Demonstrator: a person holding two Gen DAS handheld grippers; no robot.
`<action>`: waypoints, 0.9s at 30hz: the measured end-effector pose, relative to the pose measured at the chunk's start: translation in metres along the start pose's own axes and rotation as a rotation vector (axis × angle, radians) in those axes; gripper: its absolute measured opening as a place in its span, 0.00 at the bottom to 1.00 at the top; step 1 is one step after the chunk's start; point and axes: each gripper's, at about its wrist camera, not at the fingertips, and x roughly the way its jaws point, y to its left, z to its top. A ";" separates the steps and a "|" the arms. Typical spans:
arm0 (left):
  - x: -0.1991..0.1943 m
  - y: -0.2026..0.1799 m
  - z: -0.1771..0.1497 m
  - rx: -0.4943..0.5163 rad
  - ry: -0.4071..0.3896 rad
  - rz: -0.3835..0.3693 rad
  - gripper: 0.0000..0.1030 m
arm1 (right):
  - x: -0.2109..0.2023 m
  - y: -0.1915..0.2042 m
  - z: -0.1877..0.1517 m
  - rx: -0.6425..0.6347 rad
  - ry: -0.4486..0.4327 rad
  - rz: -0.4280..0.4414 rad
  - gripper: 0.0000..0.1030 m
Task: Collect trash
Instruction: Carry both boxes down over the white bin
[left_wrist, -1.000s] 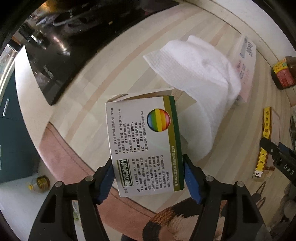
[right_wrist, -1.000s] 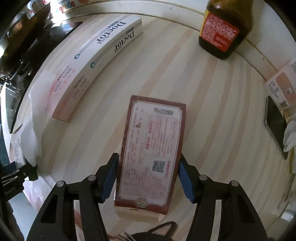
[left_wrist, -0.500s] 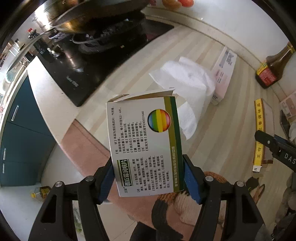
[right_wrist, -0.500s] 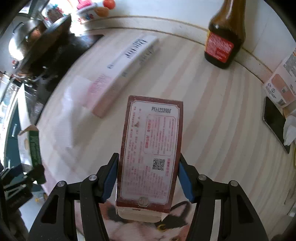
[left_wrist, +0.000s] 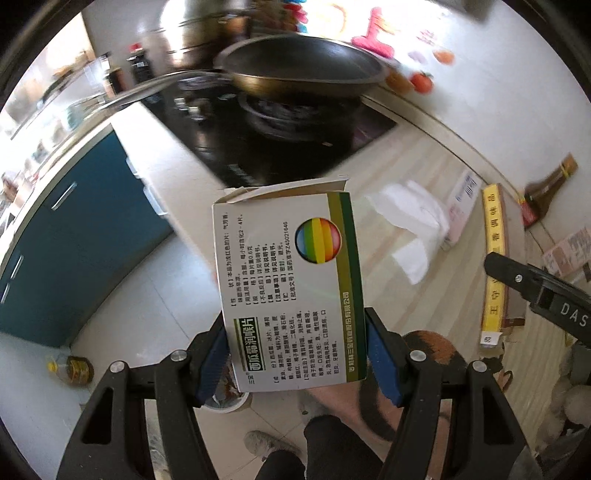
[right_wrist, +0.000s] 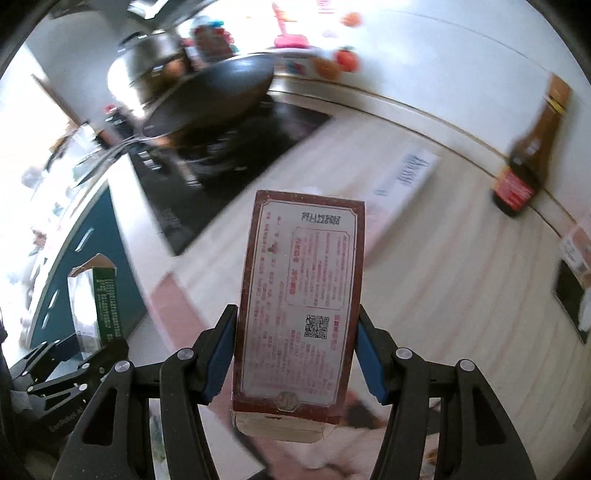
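My left gripper is shut on a white and green medicine box with a rainbow circle; its top flap stands open. The box hangs off the counter's front edge, above the floor. My right gripper is shut on a red-bordered box with a QR code, held above the striped counter. In the right wrist view the left gripper with its green box shows at lower left. A white tissue lies on the counter, against a long white and pink box.
A wok sits on the black hob at the back. A brown sauce bottle stands by the wall. A yellow-edged box lies on the counter. Blue cabinets and a person's shoe show below, with an oil bottle on the floor.
Both grippers have risen and drawn back from the counter with their boxes still held. The wok, wall and floor have come into view; the tissue and long box look smaller.
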 end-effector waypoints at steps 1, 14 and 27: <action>-0.005 0.010 -0.003 -0.015 -0.005 0.002 0.63 | 0.000 0.012 -0.003 -0.013 0.002 0.012 0.60; 0.016 0.179 -0.091 -0.313 0.068 0.126 0.63 | 0.088 0.190 -0.070 -0.286 0.146 0.126 0.59; 0.180 0.305 -0.226 -0.624 0.279 0.126 0.63 | 0.270 0.274 -0.189 -0.477 0.345 0.188 0.59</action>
